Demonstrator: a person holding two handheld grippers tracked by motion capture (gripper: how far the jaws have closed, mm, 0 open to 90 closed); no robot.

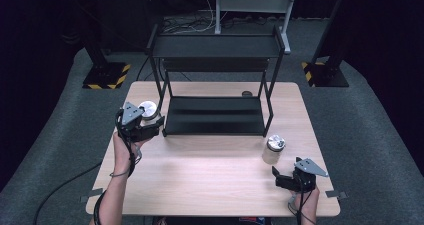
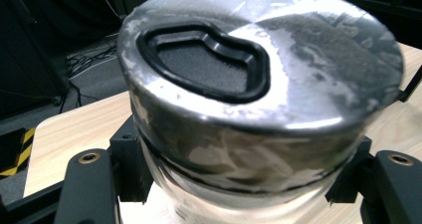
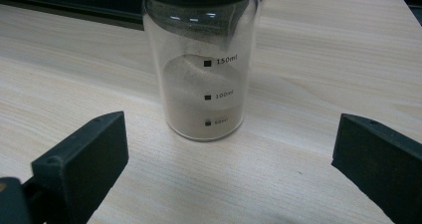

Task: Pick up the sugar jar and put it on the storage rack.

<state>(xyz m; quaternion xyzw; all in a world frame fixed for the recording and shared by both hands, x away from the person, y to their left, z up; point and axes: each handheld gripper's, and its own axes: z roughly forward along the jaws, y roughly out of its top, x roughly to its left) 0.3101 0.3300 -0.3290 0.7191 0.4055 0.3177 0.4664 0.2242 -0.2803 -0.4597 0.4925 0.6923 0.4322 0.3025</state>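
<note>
A glass jar with a silver lid (image 2: pixel 259 74) sits between the jaws of my left gripper (image 2: pixel 244 184), which is shut on its glass body just under the lid. From above, this jar (image 1: pixel 148 108) and the left gripper (image 1: pixel 150 120) are at the left front leg of the black shelf rack (image 1: pixel 215 116). A second glass jar (image 3: pixel 204 84) stands upright on the table with tan powder inside and volume marks on its side. My right gripper (image 3: pixel 229 164) is open, a short way in front of it, touching nothing. In the high view that jar (image 1: pixel 273 150) is just beyond the right gripper (image 1: pixel 281 178).
The two-tier black rack stands at the middle back of the wooden table (image 1: pixel 200 180). A small dark round object (image 1: pixel 246 93) lies behind the rack. Bare tabletop stretches between the two grippers. Dark stands and cables are on the floor beyond the table.
</note>
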